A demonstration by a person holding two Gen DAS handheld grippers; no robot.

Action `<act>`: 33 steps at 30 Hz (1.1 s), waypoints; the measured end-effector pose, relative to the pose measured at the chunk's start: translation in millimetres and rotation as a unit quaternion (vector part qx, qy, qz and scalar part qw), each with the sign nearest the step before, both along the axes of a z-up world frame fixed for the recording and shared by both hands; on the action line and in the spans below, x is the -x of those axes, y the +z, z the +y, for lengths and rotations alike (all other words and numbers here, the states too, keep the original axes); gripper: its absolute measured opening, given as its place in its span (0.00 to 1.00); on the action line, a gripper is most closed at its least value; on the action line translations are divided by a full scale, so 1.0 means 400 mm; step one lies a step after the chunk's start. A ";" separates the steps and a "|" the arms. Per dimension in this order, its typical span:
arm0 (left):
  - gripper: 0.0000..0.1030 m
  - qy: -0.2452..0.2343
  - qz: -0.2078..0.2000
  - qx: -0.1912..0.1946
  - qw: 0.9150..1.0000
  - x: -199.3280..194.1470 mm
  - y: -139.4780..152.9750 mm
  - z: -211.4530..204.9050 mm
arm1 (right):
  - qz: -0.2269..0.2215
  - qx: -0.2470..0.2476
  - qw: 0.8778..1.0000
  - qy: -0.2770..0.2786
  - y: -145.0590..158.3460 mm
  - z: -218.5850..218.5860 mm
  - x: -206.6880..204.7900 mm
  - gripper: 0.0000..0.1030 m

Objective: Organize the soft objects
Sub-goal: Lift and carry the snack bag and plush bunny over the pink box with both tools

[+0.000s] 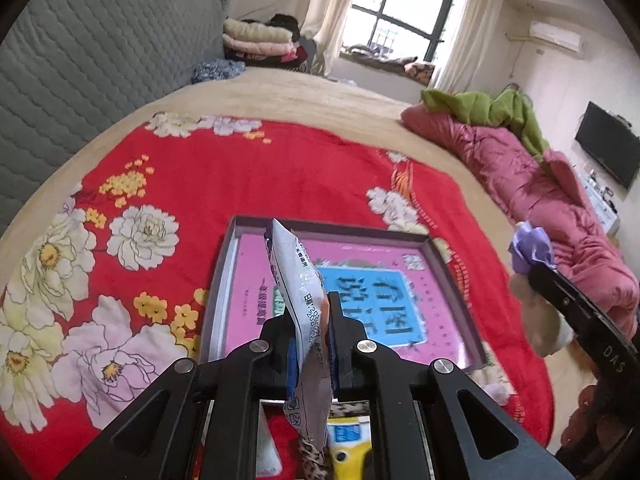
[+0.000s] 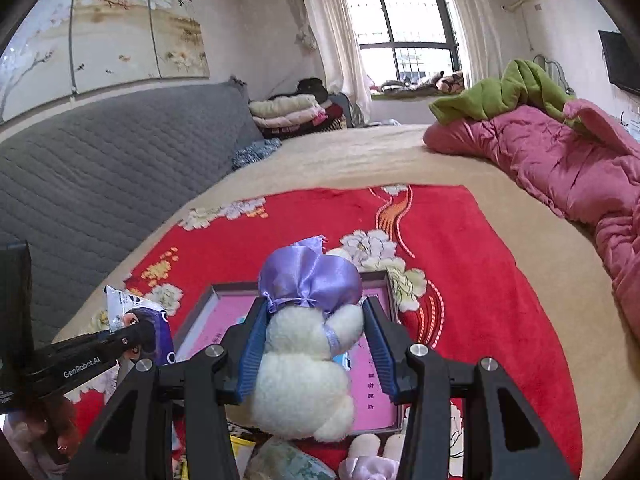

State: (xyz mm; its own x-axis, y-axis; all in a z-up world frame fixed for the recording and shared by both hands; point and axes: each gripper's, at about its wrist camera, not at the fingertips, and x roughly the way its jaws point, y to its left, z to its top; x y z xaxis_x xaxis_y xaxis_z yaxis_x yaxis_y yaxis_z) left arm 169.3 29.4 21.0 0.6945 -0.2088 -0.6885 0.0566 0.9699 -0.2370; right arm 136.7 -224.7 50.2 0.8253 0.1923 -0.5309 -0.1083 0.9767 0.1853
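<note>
My left gripper [image 1: 309,312] is shut on a white and blue tissue packet [image 1: 298,304], held upright above the shallow box [image 1: 456,276] with a pink printed bottom. My right gripper [image 2: 313,320] is shut on a white plush toy [image 2: 304,376] with a purple satin hat, held above the same box [image 2: 386,280]. The right gripper and its toy [image 1: 532,248] show at the right edge of the left wrist view. The left gripper with the packet [image 2: 132,316] shows at the left of the right wrist view.
The box lies on a red floral blanket [image 1: 248,176] over a beige bed. A yellow pack [image 1: 348,440] and another plush [image 2: 368,460] lie near the front. A pink quilt [image 2: 560,160] with a green blanket [image 2: 500,92] lies right. A grey headboard [image 1: 88,60] stands left.
</note>
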 end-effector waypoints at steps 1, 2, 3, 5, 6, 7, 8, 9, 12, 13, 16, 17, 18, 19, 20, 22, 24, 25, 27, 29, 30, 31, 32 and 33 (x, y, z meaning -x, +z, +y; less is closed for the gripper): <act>0.11 0.001 0.006 -0.006 1.000 -0.011 -0.017 0.000 | 0.005 0.000 1.000 0.000 -0.011 0.001 -0.008 0.47; 0.11 0.000 0.009 -0.009 1.000 -0.019 -0.030 0.001 | 0.008 0.000 1.000 0.002 -0.019 0.002 -0.014 0.47; 0.11 0.000 0.011 -0.012 1.000 -0.028 -0.041 0.001 | 0.013 0.003 1.000 0.002 -0.029 0.005 -0.022 0.47; 0.11 -0.001 0.017 -0.017 1.000 -0.044 -0.067 0.001 | 0.025 0.011 1.000 0.000 -0.049 0.009 -0.039 0.47; 0.11 -0.002 0.024 -0.015 1.000 -0.054 -0.082 0.003 | 0.030 0.010 1.000 -0.001 -0.058 0.010 -0.046 0.47; 0.11 -0.002 0.028 -0.013 1.000 -0.063 -0.096 0.004 | 0.035 0.006 0.999 0.000 -0.068 0.009 -0.054 0.47; 0.11 -0.003 0.031 -0.015 0.999 -0.069 -0.106 0.003 | 0.041 0.004 0.999 0.002 -0.079 0.008 -0.061 0.47; 0.11 -0.005 0.033 -0.018 0.999 -0.073 -0.113 0.001 | 0.046 0.002 0.999 -0.001 -0.089 0.005 -0.068 0.47; 0.11 -0.011 0.031 -0.018 0.999 -0.084 -0.127 -0.004 | 0.063 -0.003 0.998 -0.010 -0.120 -0.007 -0.089 0.47; 0.11 -0.012 0.028 -0.018 0.999 -0.089 -0.132 -0.006 | 0.067 -0.004 0.998 -0.012 -0.129 -0.010 -0.094 0.47; 0.11 -0.018 0.021 -0.023 0.999 -0.100 -0.139 -0.017 | 0.081 -0.002 0.997 -0.017 -0.156 -0.010 -0.115 0.47; 0.11 -0.020 0.021 -0.020 0.999 -0.102 -0.141 -0.019 | 0.083 -0.001 0.996 -0.017 -0.162 -0.009 -0.119 0.47; 0.11 -0.021 0.022 -0.018 0.999 -0.103 -0.143 -0.022 | 0.085 0.002 0.996 -0.018 -0.168 -0.008 -0.122 0.47; 0.11 -0.022 0.021 -0.020 0.999 -0.105 -0.144 -0.025 | 0.087 0.005 0.996 -0.018 -0.174 -0.005 -0.126 0.47; 0.11 -0.023 0.019 -0.024 0.999 -0.106 -0.145 -0.029 | 0.090 0.009 0.996 -0.018 -0.180 -0.003 -0.131 0.47; 0.11 -0.022 0.018 -0.021 0.999 -0.108 -0.146 -0.030 | 0.102 0.020 0.994 -0.019 -0.195 0.003 -0.140 0.47; 0.11 -0.022 0.017 -0.019 0.999 -0.111 -0.149 -0.028 | 0.114 0.025 0.993 -0.021 -0.213 0.004 -0.147 0.47; 0.11 -0.022 0.017 -0.017 0.999 -0.112 -0.149 -0.028 | 0.122 0.026 0.992 -0.022 -0.221 0.004 -0.150 0.47; 0.11 -0.019 0.017 -0.011 1.000 -0.116 -0.151 -0.023 | 0.130 0.028 0.991 -0.024 -0.234 0.004 -0.152 0.47; 0.11 -0.015 0.020 -0.005 1.000 -0.122 -0.156 -0.015 | 0.133 0.031 0.990 -0.023 -0.242 0.005 -0.152 0.47; 0.11 -0.013 0.021 -0.001 1.000 -0.123 -0.157 -0.010 | 0.134 0.032 0.990 -0.023 -0.243 0.005 -0.152 0.47; 0.11 -0.011 0.022 0.006 1.000 -0.126 -0.160 -0.003 | 0.136 0.032 0.990 -0.021 -0.245 0.005 -0.153 0.47; 0.11 -0.008 0.026 0.014 1.000 -0.130 -0.165 0.007 | 0.137 0.035 0.990 -0.020 -0.247 0.007 -0.152 0.47; 0.12 -0.004 0.028 0.016 0.999 -0.133 -0.169 0.015 | 0.138 0.037 0.990 -0.020 -0.248 0.008 -0.152 0.47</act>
